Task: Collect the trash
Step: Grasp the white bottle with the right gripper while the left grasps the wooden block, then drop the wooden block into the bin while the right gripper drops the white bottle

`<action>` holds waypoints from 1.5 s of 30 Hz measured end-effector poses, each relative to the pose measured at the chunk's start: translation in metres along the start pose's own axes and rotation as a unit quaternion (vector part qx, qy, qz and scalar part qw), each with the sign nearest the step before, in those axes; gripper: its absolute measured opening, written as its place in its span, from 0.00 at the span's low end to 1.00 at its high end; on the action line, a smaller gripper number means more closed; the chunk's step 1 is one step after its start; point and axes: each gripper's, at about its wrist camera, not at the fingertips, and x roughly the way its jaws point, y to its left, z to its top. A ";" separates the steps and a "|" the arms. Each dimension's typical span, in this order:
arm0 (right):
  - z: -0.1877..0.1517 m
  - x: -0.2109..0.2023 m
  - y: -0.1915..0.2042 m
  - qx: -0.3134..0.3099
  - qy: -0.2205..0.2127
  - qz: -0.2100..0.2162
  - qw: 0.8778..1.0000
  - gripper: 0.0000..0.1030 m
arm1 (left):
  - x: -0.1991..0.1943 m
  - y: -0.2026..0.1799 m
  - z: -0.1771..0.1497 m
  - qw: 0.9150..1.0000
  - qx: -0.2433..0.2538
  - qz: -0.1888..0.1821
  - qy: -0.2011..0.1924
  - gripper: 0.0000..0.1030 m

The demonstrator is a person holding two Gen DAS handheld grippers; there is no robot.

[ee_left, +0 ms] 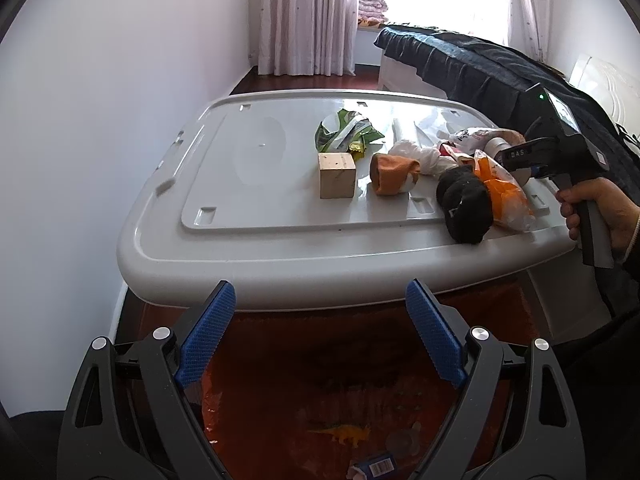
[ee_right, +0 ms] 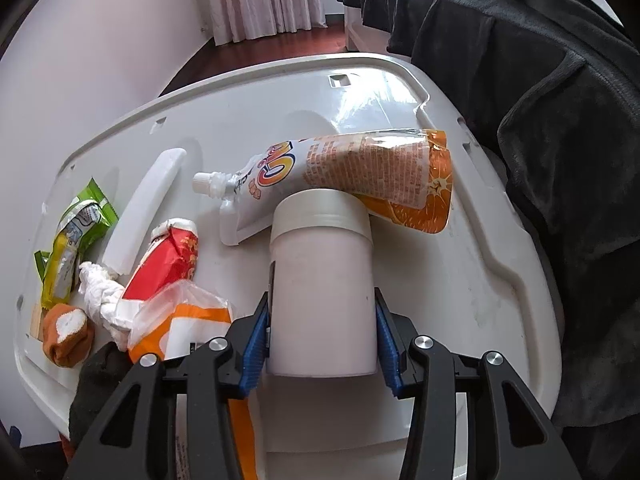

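Note:
A pale pink jar [ee_right: 320, 264] with a cream lid lies on its side on the white bin lid [ee_right: 480, 264], its cap against an orange juice pouch [ee_right: 360, 172]. My right gripper [ee_right: 322, 320] is shut on the jar, a blue pad pressed to each side. From the left wrist view the right gripper [ee_left: 520, 156] reaches in at the lid's right end, held by a hand [ee_left: 600, 208]. My left gripper [ee_left: 320, 286] stands open with nothing between its fingers, in front of the white lid [ee_left: 280, 248].
Other litter on the lid: green wrapper [ee_left: 348, 132], wooden block [ee_left: 337, 175], orange sock [ee_left: 394, 174], black sock [ee_left: 464, 206], orange-white bag [ee_left: 504, 188], red wrapper [ee_right: 168, 264], white strip [ee_right: 148, 208]. A dark blanket [ee_right: 540, 120] hangs at the right. Below lie a toy dinosaur [ee_left: 344, 434] and a blue box [ee_left: 376, 464].

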 end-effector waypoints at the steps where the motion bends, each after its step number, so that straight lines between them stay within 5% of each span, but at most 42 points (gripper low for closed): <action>1: -0.001 -0.003 0.000 -0.002 -0.003 0.002 1.000 0.45 | 0.000 0.000 0.000 1.000 0.000 0.003 -0.001 0.82; 14: -0.033 -0.099 -0.035 0.068 -0.105 0.103 0.987 0.45 | 0.048 -0.017 0.048 1.000 -0.019 -0.003 -0.015 0.82; 20: -0.031 -0.100 -0.047 0.076 -0.106 0.110 0.985 0.45 | 0.095 -0.013 0.076 0.999 -0.011 0.034 -0.010 0.82; 30: -0.023 -0.101 -0.041 0.070 -0.109 0.123 0.984 0.45 | 0.145 -0.008 0.091 0.999 -0.011 0.037 0.034 0.82; 33: -0.022 -0.097 -0.037 0.068 -0.104 0.120 0.985 0.45 | 0.154 -0.008 0.090 0.999 -0.009 0.027 0.039 0.65; 36: -0.022 -0.096 -0.034 0.065 -0.104 0.117 0.986 0.45 | 0.153 -0.007 0.091 0.999 -0.008 0.020 0.025 0.34; 45: -0.021 -0.096 -0.029 0.059 -0.108 0.115 0.986 0.45 | 0.151 -0.012 0.088 1.000 0.000 0.026 0.014 0.34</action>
